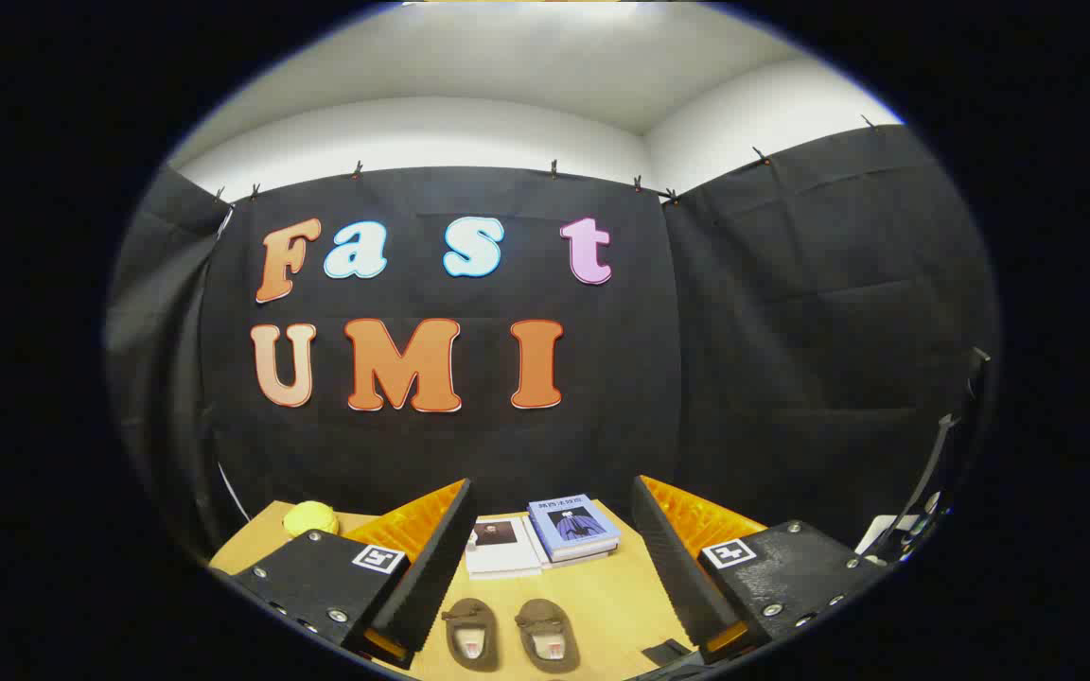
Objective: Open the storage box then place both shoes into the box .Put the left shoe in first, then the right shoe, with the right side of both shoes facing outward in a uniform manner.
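Your claw (553,567) hangs with fingers wide apart, gripping nothing. The pair of shoes (510,635) lies side by side on the surface (616,591), below and between the fingers, long axes pointing ahead toward the books (545,542).

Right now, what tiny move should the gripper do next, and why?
Probably tip down and look for the storage box first. The gripper is open and holds nothing, raised above the table, and both brown shoes lie side by side between its fingers, before the books.
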### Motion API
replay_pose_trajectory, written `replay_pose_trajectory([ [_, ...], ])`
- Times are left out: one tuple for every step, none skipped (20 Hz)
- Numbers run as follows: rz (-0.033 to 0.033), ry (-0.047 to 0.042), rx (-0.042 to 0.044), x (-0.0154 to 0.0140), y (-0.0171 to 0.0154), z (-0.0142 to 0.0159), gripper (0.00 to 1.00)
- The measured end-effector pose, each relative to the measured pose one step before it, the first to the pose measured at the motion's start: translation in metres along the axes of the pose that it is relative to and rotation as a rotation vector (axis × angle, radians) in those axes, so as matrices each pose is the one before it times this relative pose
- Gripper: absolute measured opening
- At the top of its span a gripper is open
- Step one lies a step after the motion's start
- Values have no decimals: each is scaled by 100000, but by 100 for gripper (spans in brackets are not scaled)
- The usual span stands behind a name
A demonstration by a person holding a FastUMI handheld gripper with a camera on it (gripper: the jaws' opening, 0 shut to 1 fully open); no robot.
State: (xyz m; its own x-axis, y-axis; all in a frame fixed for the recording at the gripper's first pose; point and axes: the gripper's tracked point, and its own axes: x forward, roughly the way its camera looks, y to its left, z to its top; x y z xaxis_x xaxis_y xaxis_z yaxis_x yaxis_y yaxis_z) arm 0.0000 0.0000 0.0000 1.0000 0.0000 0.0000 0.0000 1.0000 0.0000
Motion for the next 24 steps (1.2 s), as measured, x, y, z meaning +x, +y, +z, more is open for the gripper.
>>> replay_pose_trajectory([
  [-211,454,-2599,-2,-51,-199,98],
  [-974,-686,-3073,187,-291,265,98],
  [-291,-876,-2065,28,163,368,98],
  [238,-208,-103,-34,495,158,98],
  [1446,-723,1164,-75,720,300,98],
  [2398,-601,1240,-125,751,208,98],
  [2154,181,764,-66,608,-107,98],
  [1171,107,5,33,80,-289,98],
  [-3,461,-687,40,-135,-336,98],
  [-373,637,-944,144,-150,-351,98],
  [-148,944,-710,52,8,-373,98],
  [307,514,-309,87,191,-182,98],
  [325,-77,351,68,185,-54,98],
  [578,-387,941,166,260,0,98],
  [686,-19,1003,209,232,-136,98],
  [270,1040,705,40,97,-663,98],
  [175,279,446,83,203,-677,98],
  [66,-608,427,110,180,-643,98],
  [202,-1036,666,133,356,-974,98],
  [591,-434,1002,316,475,-1326,98],
  [1540,1207,1301,356,598,-1578,98],
  [3654,2112,1862,411,1033,-1890,98],
  [5508,3308,3378,684,1414,-1885,98],
  [8009,3636,5681,878,1570,-1793,98],
])
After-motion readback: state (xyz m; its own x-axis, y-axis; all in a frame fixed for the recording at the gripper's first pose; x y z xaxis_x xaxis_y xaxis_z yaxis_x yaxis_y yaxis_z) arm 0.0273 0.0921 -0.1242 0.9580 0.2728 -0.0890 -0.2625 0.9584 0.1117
